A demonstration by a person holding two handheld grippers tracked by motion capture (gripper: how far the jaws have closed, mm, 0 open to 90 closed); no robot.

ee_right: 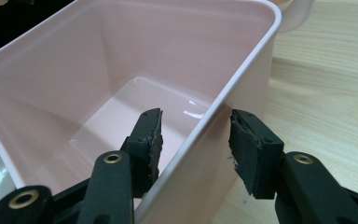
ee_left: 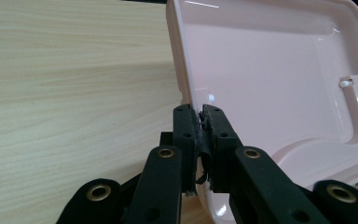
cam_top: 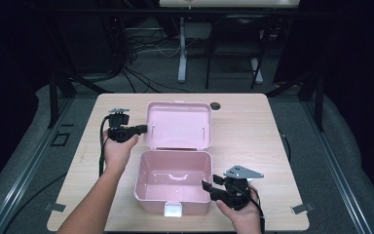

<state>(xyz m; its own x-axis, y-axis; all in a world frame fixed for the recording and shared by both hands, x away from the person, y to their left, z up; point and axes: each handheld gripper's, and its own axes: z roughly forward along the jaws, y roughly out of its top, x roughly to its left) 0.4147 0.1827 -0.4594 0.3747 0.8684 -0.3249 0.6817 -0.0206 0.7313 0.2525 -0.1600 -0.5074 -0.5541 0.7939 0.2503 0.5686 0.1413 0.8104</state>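
Observation:
A pink plastic box [cam_top: 152, 194] stands open in the middle of the table, and its lid [cam_top: 177, 124] is swung back behind it. My left gripper [cam_top: 147, 128] is shut on the lid's left rim. In the left gripper view both pads of that gripper [ee_left: 200, 114] pinch the thin edge of the lid [ee_left: 270, 79]. My right gripper [cam_top: 205, 186] stands open astride the box's right wall. In the right gripper view one jaw of that gripper [ee_right: 196, 130] is inside the box and one outside its wall [ee_right: 242, 70], with the outer pad clear of the wall. The box holds nothing.
A white latch [cam_top: 174, 210] sits on the box's front wall. A small dark hole [cam_top: 215, 105] marks the wooden table [cam_top: 253, 141] near its far edge. Cables and table legs lie on the floor beyond. Bare tabletop lies to both sides of the box.

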